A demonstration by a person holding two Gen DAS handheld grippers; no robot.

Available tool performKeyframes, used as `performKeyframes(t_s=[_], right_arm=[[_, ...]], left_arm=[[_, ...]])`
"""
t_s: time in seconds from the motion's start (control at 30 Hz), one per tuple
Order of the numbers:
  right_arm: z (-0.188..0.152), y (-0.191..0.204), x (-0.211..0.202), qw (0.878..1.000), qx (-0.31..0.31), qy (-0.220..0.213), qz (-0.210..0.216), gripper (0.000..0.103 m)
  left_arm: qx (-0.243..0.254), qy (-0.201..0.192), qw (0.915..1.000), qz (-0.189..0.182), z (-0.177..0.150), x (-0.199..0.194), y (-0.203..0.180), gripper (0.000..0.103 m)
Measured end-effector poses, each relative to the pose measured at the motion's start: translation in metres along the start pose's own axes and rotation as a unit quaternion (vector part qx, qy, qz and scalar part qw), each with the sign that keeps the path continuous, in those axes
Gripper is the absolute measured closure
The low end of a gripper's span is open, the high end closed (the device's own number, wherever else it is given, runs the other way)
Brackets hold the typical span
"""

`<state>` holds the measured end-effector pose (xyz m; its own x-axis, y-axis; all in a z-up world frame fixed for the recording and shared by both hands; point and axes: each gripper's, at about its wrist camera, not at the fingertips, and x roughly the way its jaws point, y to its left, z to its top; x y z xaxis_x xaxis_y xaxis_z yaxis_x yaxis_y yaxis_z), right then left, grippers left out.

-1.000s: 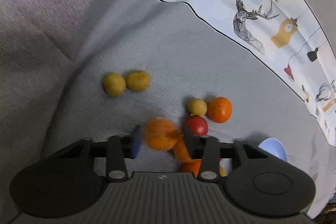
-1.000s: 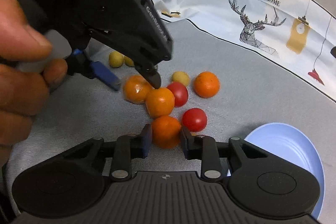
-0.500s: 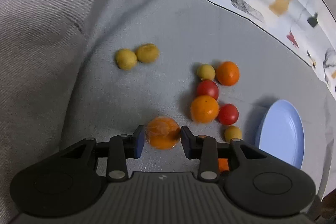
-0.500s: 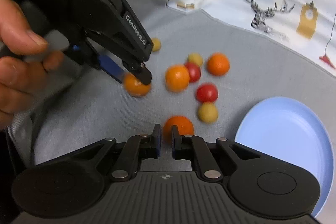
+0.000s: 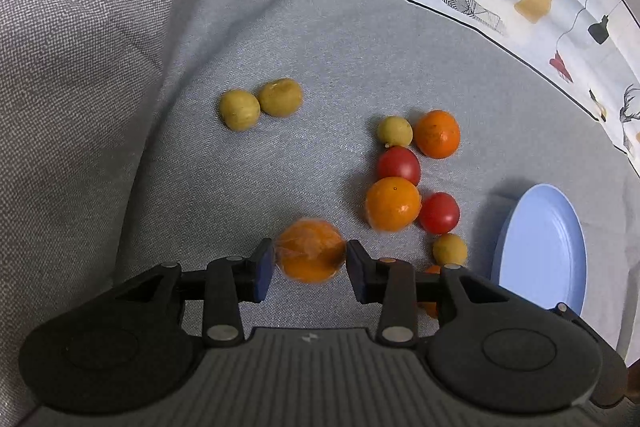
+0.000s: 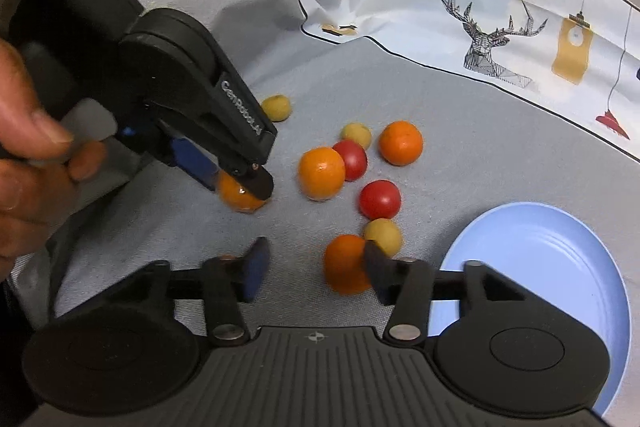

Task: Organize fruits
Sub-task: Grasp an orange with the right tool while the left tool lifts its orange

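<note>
fruits (image 5: pixel 393 203) lie left of the plate (image 5: pixel 541 247).

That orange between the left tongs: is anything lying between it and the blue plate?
Yes. Between the round orange in the left tongs and the light blue plate lie another orange, a red tomato and a small yellow fruit.
</note>
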<state>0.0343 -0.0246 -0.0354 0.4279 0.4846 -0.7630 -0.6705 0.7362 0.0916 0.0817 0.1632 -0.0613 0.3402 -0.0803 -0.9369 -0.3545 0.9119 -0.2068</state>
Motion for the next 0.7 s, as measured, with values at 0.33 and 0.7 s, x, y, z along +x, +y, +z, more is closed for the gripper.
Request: performKeyframes(t_s=[0.33, 0.7], right_arm=[[-0.005, -0.012, 0.026, 0.997, -0.002, 0.044, -0.061, 0.049], [0.005, -0.009, -0.003, 0.999, 0.003, -0.012, -0.047, 0.068]], left_arm=[[0.007, 0.005, 0.9999, 0.007, 0.001, 0.005, -0.001, 0.060], [0.033, -0.028, 0.9990, 0.010, -0.006, -0.009, -0.007, 0.061]])
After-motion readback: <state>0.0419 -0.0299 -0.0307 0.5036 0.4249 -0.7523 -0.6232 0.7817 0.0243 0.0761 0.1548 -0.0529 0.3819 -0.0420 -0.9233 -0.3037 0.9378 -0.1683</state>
